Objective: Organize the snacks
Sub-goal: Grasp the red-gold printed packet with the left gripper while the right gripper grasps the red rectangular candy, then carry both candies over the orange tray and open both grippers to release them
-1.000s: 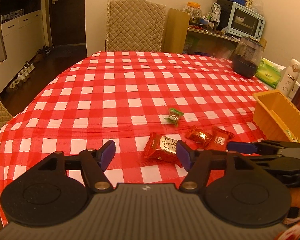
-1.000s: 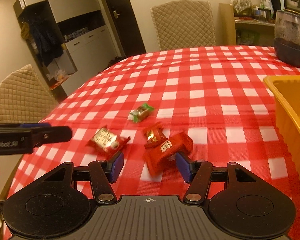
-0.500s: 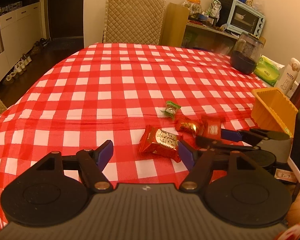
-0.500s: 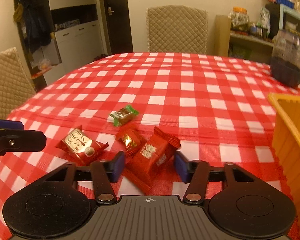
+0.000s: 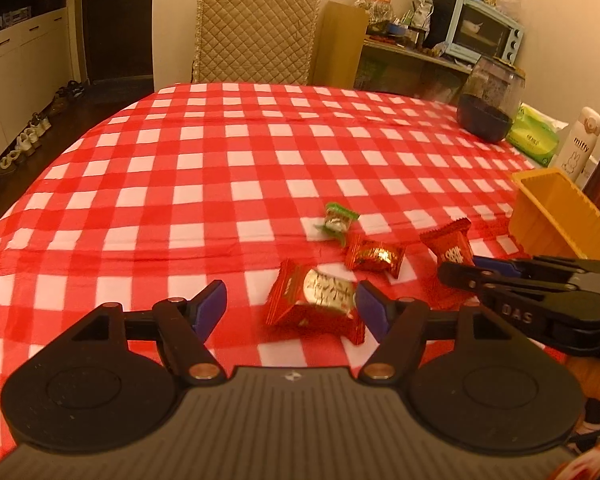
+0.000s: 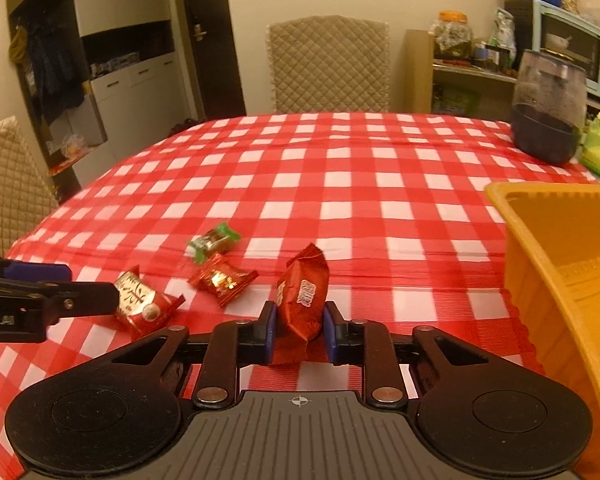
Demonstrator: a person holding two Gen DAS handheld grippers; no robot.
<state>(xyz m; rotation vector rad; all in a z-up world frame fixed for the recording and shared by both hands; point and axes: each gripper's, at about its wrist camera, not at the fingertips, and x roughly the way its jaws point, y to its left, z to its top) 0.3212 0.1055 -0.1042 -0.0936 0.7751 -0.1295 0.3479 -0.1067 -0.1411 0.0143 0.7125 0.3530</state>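
My right gripper [image 6: 299, 330] is shut on a red snack packet with white lettering [image 6: 302, 294], held upright just above the checked tablecloth; it also shows in the left wrist view [image 5: 452, 246]. My left gripper [image 5: 290, 306] is open, its right finger beside a red and gold packet [image 5: 318, 300]. A smaller red and gold candy [image 5: 374, 255] and a green-wrapped candy [image 5: 337, 220] lie just beyond. A yellow bin [image 6: 560, 264] stands at the right.
A dark lidded jar [image 6: 548, 120], a green tissue pack [image 5: 534, 138] and a white bottle [image 5: 582, 142] stand at the table's far right. A quilted chair [image 6: 328, 64] is behind the table, another [image 6: 4, 176] at the left.
My right gripper has closed on the red lettered packet and stood it upright. My left gripper has moved closer to the red and gold packet.
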